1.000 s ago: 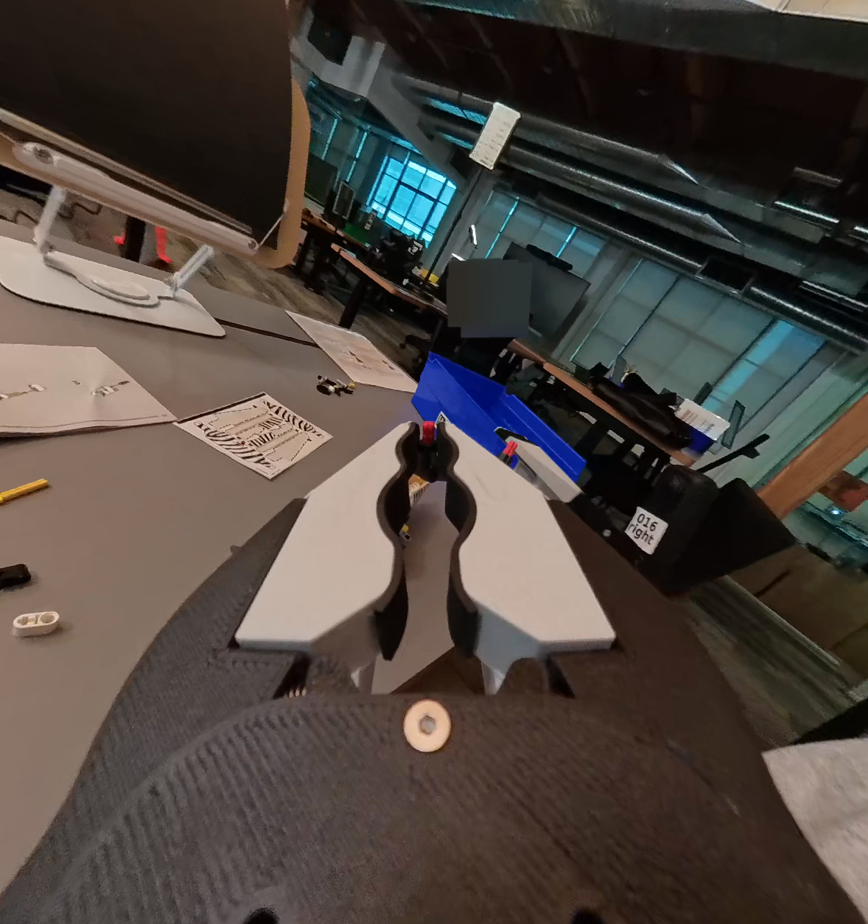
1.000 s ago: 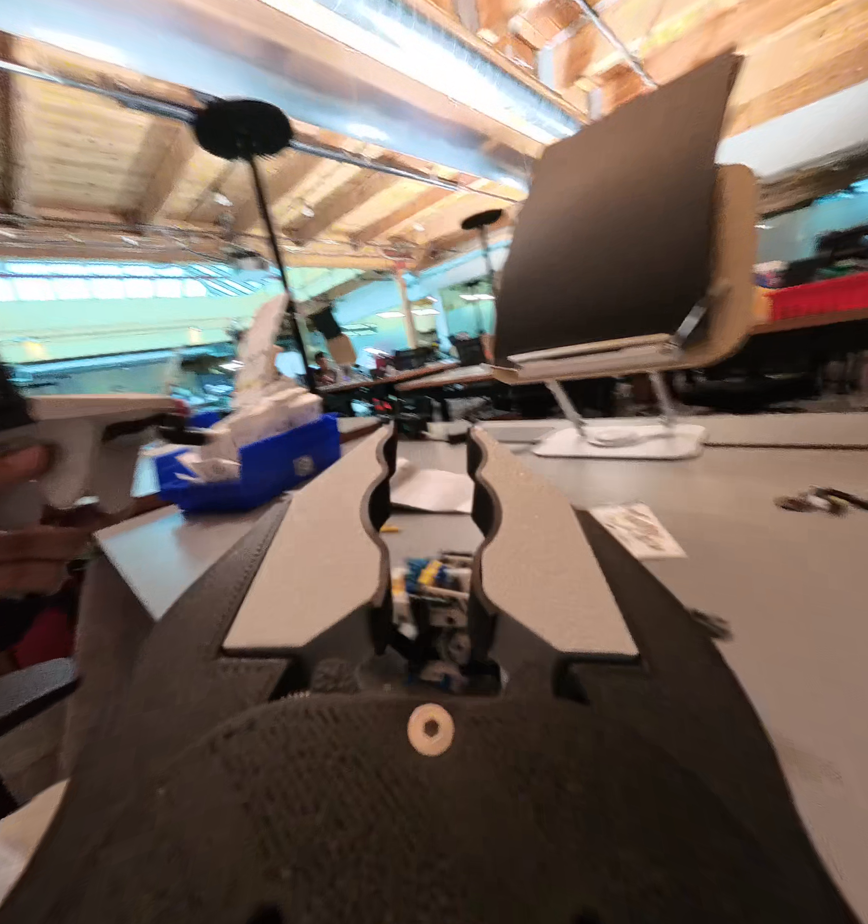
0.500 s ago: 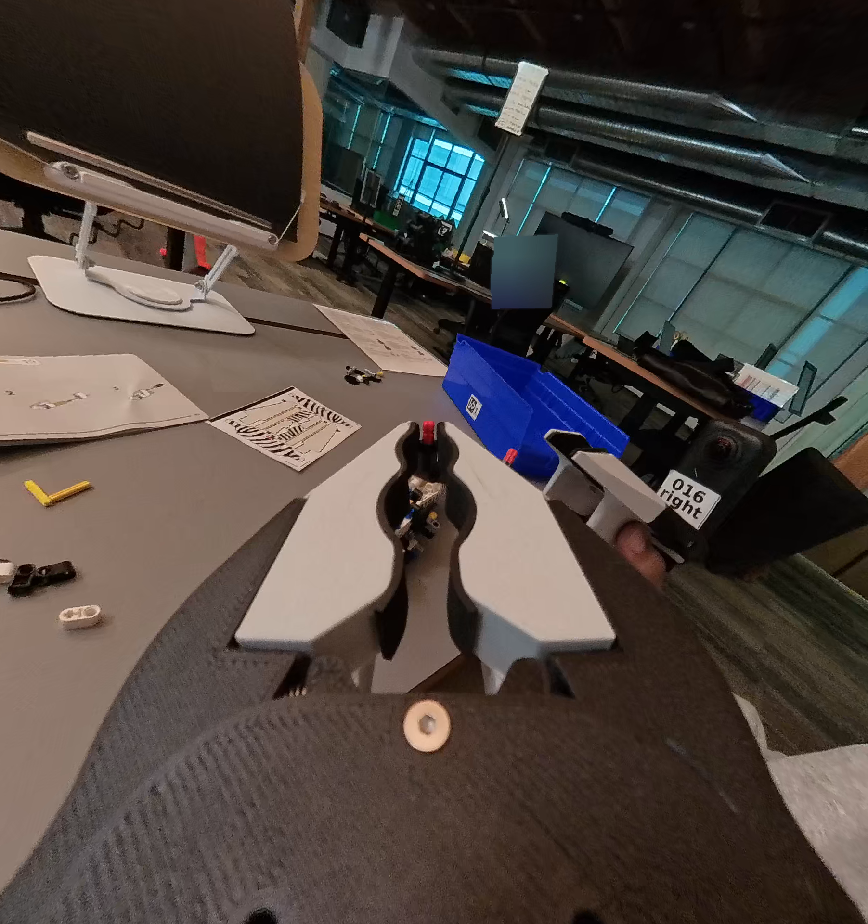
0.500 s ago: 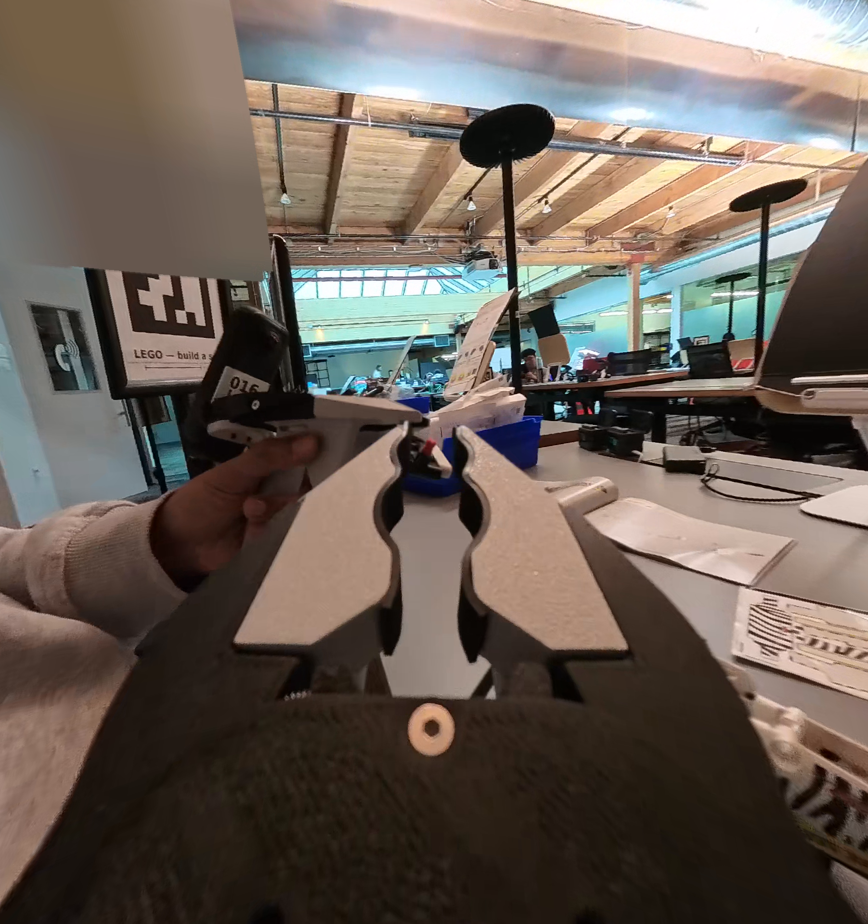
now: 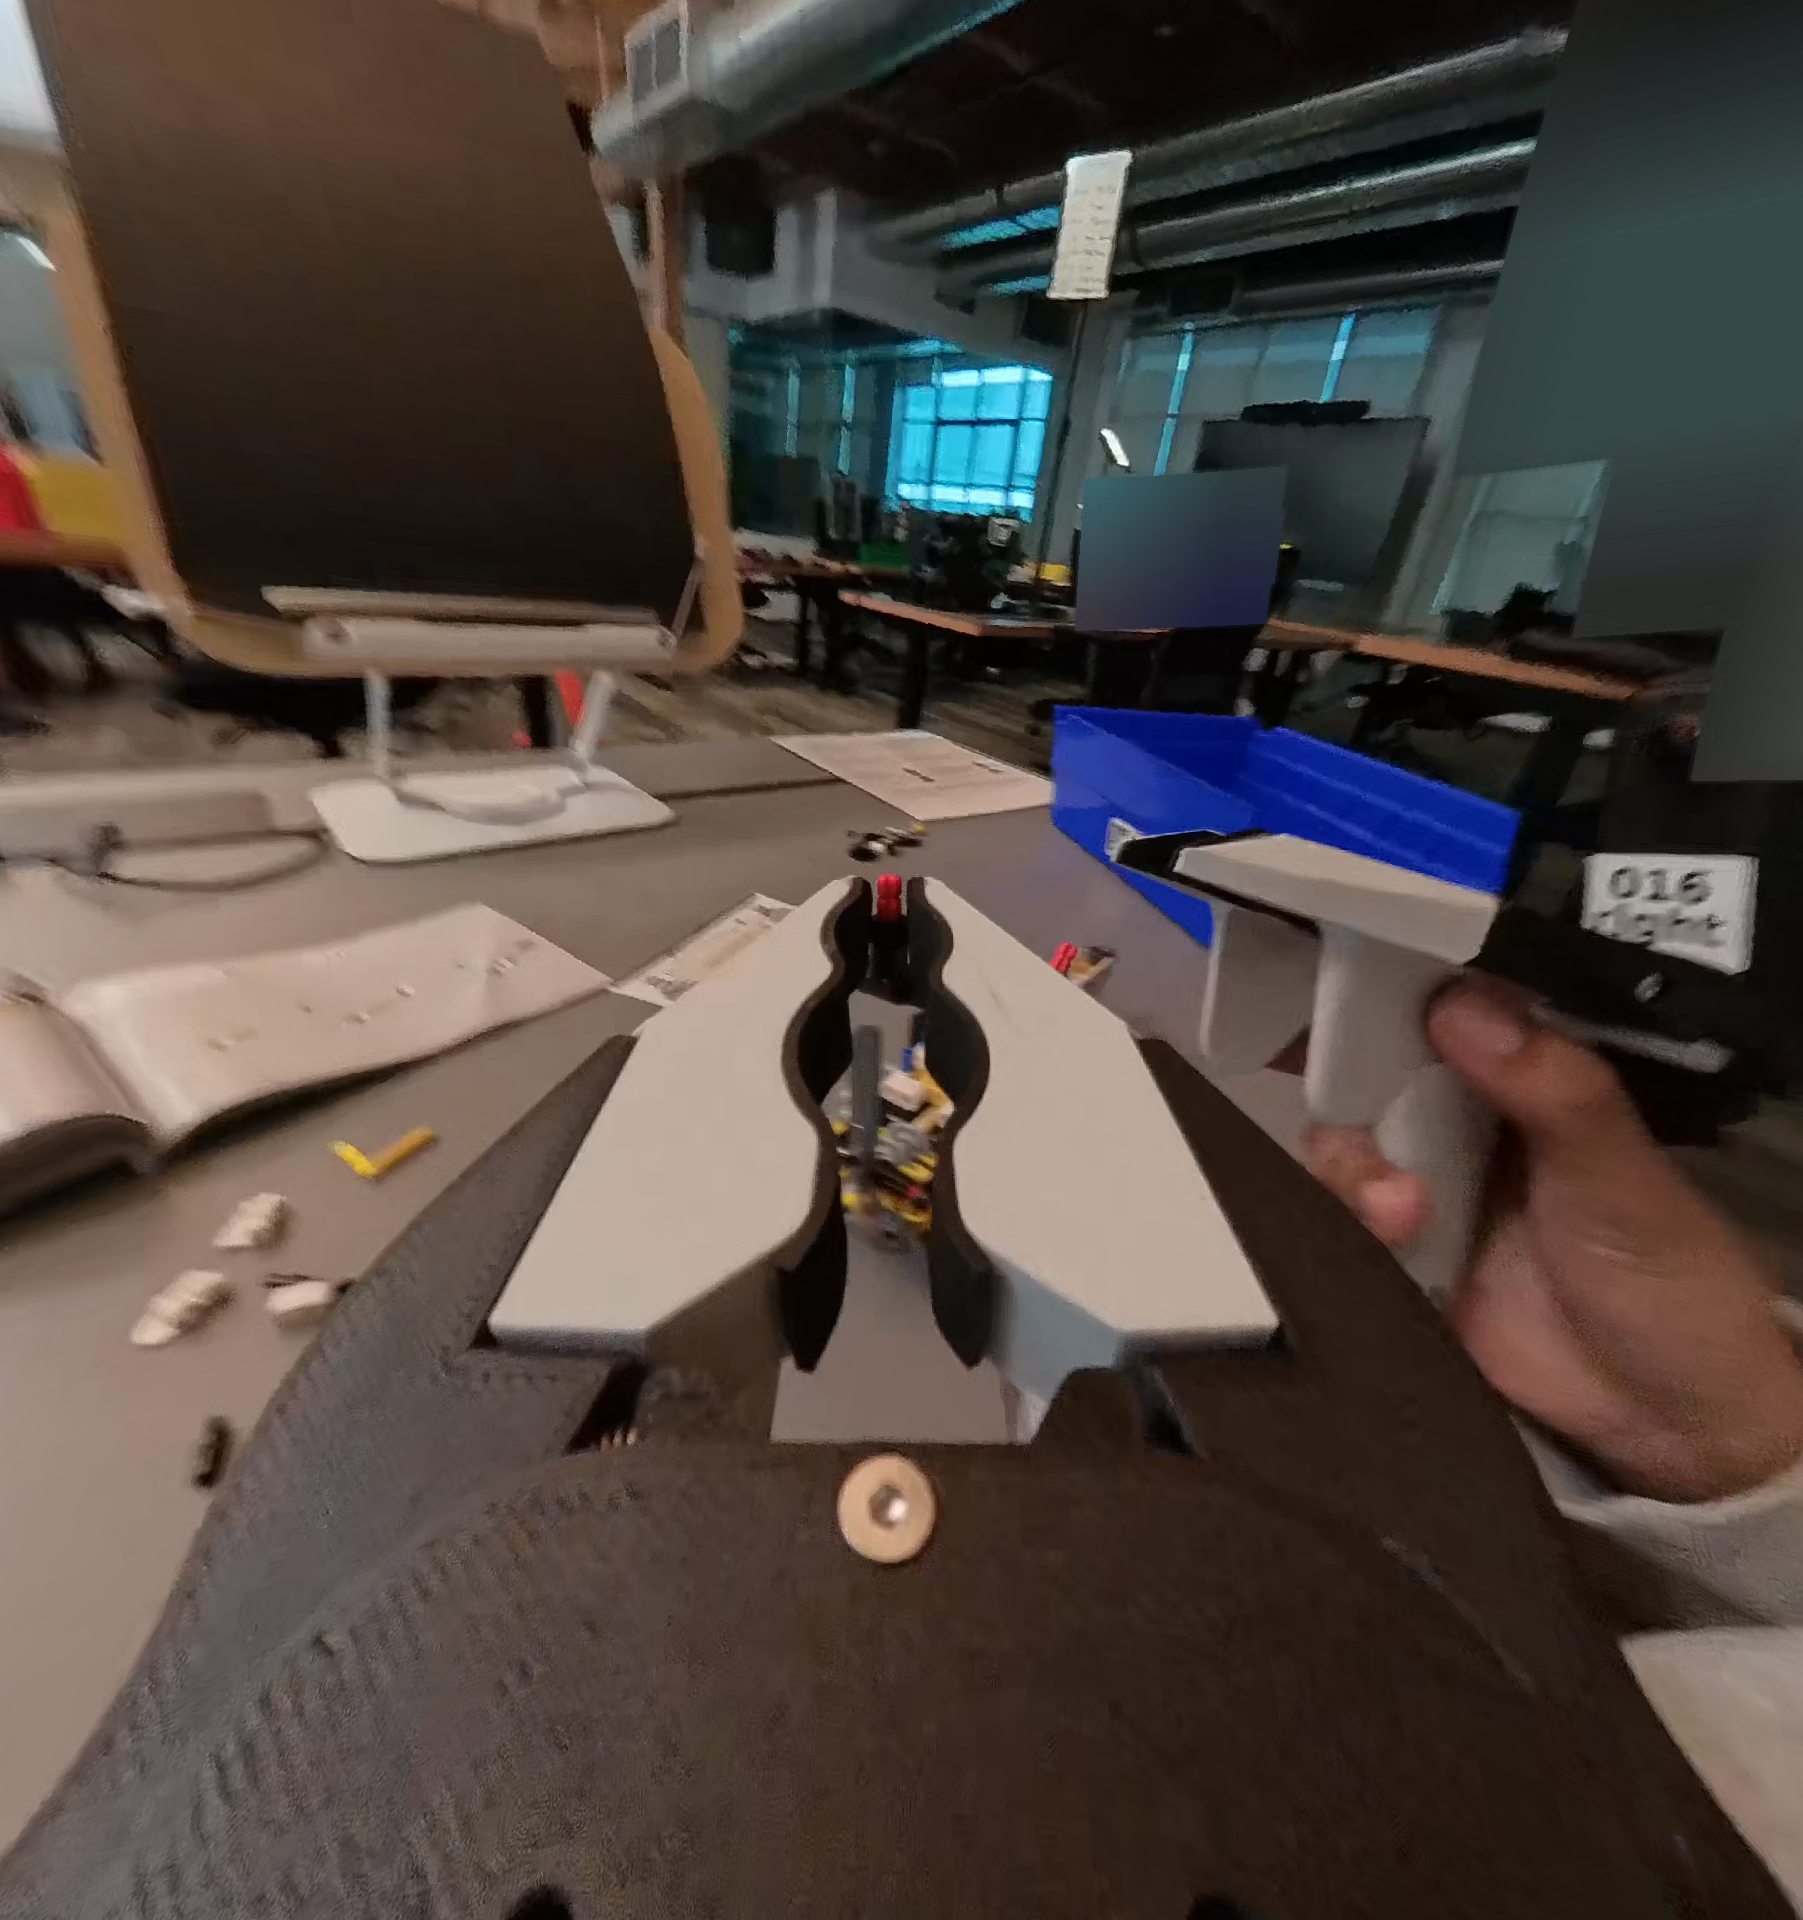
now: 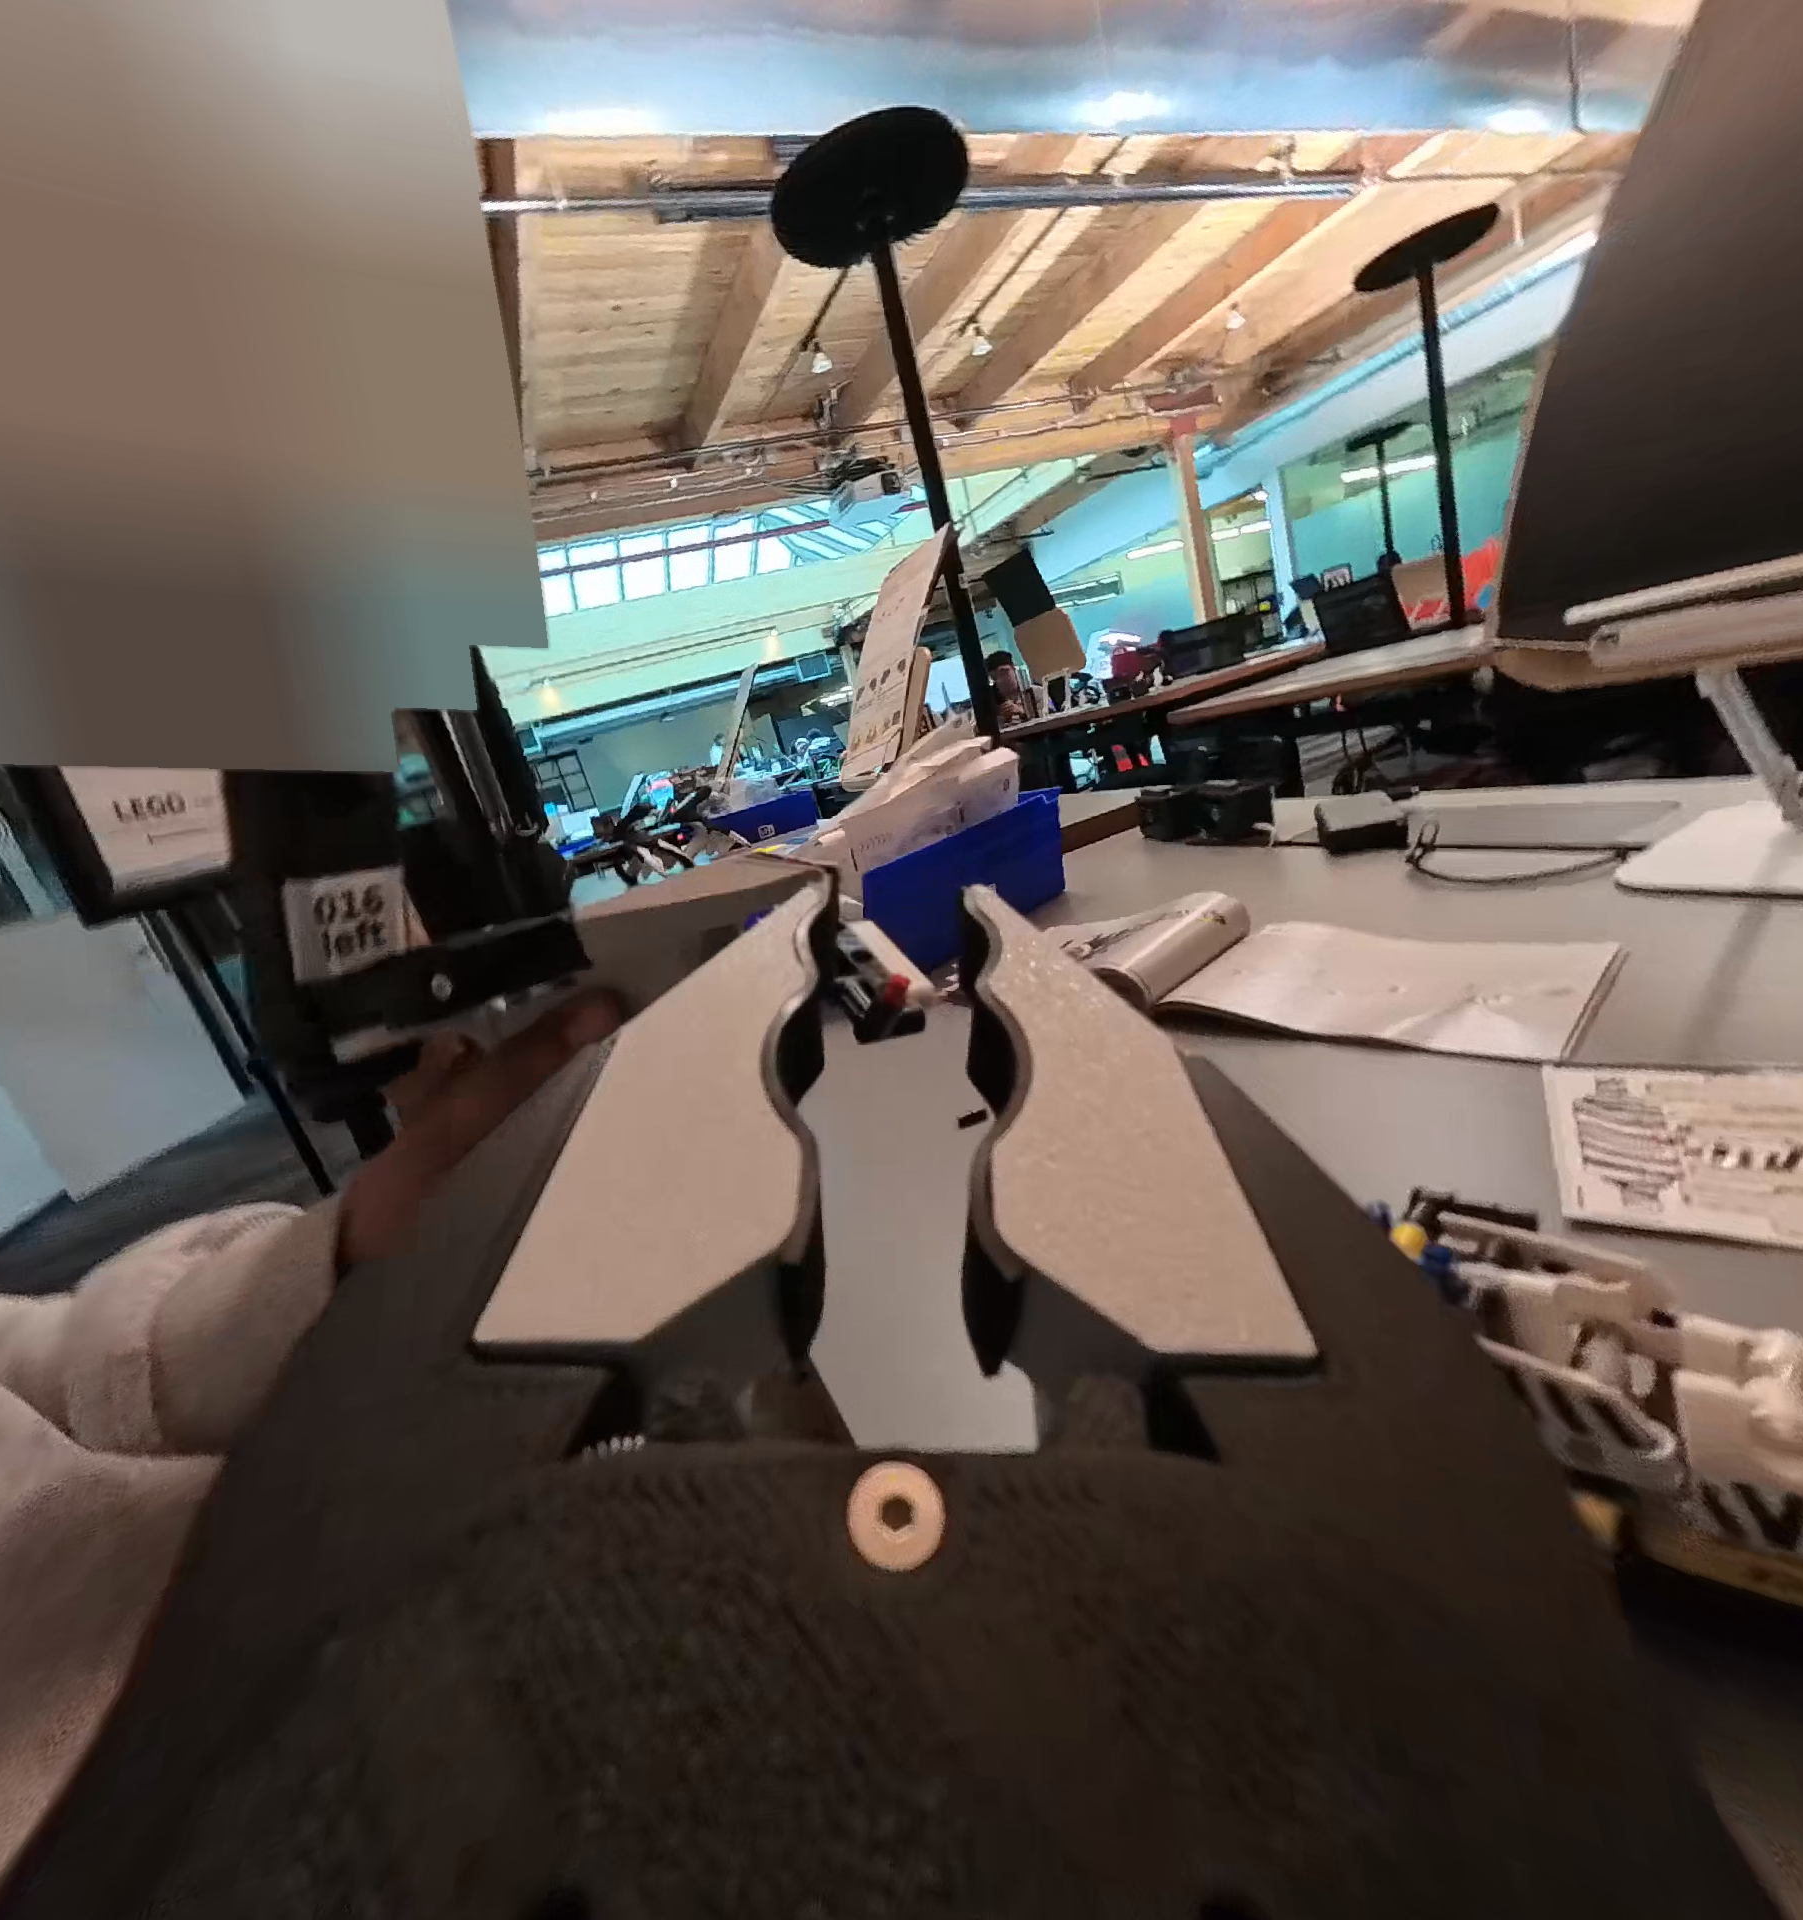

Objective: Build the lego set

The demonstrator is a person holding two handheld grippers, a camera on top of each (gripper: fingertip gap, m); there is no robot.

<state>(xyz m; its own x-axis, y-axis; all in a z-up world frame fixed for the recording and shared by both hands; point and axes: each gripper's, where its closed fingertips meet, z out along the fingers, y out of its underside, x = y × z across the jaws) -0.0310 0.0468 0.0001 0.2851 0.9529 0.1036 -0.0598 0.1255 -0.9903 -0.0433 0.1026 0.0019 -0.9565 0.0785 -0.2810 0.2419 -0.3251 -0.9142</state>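
My left gripper is shut on a small black piece with a red pin at its tips. Through the gap between its fingers I see part of the Lego model, yellow and grey, on the table below. My right gripper is open and faces the left one. The black and red piece sits between its fingertips, close to its left finger, without being gripped. The right gripper shows side-on in the left wrist view, held by a hand. The white model with striped stickers lies at lower right.
An open instruction booklet, a yellow L piece and small white pieces lie on the grey table. A blue bin stands at the far edge. A sticker sheet lies near the model. A screen on a stand is behind. Tip to tip, the grippers are about 6 centimeters apart.
The right gripper swung from the table to face the left gripper and came close; the black and red piece now lies between its fingers. The left gripper tilted down, still shut.
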